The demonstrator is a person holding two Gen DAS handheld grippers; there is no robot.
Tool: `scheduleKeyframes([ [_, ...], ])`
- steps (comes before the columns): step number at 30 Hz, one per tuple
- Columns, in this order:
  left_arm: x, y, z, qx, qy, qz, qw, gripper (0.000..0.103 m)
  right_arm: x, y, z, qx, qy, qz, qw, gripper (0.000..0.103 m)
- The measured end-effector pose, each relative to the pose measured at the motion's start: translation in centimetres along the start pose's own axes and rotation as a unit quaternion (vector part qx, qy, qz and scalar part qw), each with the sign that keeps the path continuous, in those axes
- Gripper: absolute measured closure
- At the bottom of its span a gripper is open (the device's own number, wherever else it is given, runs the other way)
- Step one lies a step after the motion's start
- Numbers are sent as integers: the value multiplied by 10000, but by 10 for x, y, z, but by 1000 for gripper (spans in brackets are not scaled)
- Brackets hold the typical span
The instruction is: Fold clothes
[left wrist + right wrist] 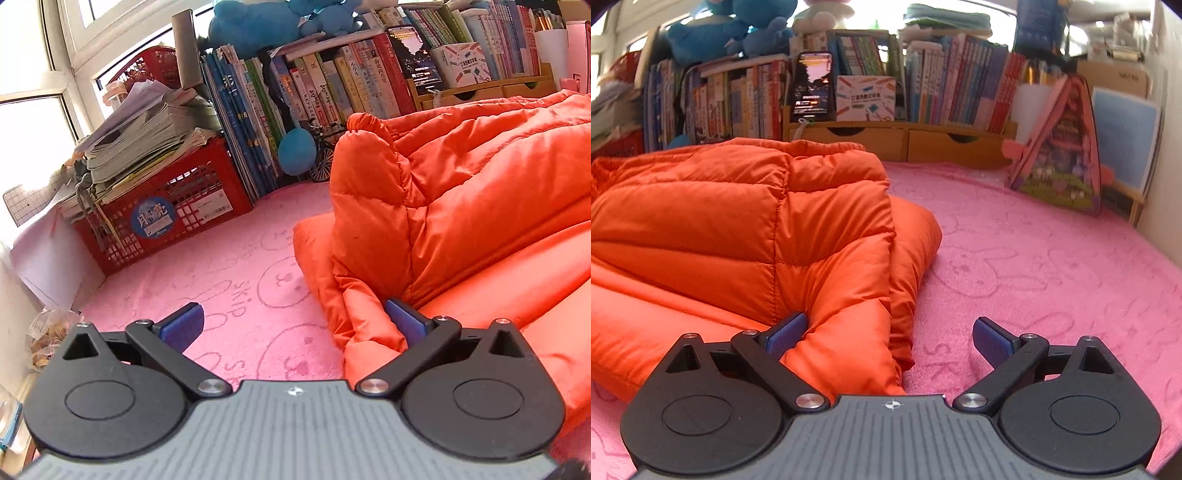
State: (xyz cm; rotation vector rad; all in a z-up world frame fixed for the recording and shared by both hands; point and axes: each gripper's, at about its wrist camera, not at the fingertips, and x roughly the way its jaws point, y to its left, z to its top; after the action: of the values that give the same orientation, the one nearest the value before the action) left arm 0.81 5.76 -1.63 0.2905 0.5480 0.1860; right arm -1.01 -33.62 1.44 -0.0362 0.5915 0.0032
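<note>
An orange puffer jacket [461, 206] lies bunched on a pink blanket [229, 266], filling the right half of the left wrist view. My left gripper [293, 325] stands open at the jacket's left edge, its right blue pad pressed against a fold and its left pad over bare blanket. In the right wrist view the same jacket [738, 229] fills the left half. My right gripper [888, 338] is open around the jacket's near right corner, which lies between the fingers. Its left pad touches the fabric and its right pad hangs over the pink blanket [1034, 266].
A red crate [166, 218] with stacked papers stands at the left, with rows of books [314, 88] behind it. Wooden drawers [905, 142] and a pink toy house [1060, 147] line the back of the blanket. Blue plush toys [266, 22] sit on the books.
</note>
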Motion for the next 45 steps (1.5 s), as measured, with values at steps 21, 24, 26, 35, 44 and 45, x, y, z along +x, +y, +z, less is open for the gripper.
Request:
scheduleKeyframes([
  [21, -30, -90, 92, 638, -1676, -530, 9824, 4, -20, 135, 78, -1777, -2416, 862, 9501, 5],
  [24, -11, -107, 89, 1000, -1577, -359, 9817, 4, 2, 147, 80, -1948, -2128, 876, 9535, 5],
  [26, 0, -113, 82, 1173, -1454, -314, 9819, 2, 18, 146, 77, -1879, -1749, 894, 9623, 4],
  [35, 20, -120, 66, 1338, -1303, -364, 9817, 0, 55, 134, 61, -1442, -870, 1017, 9805, 0],
  [44, 32, -114, 64, 1205, -1113, -589, 9847, 0, 61, 140, 57, -1602, -732, 919, 9801, 0],
  [45, 32, -113, 64, 1201, -1105, -612, 9847, 0, 61, 140, 56, -1616, -731, 911, 9799, 0],
])
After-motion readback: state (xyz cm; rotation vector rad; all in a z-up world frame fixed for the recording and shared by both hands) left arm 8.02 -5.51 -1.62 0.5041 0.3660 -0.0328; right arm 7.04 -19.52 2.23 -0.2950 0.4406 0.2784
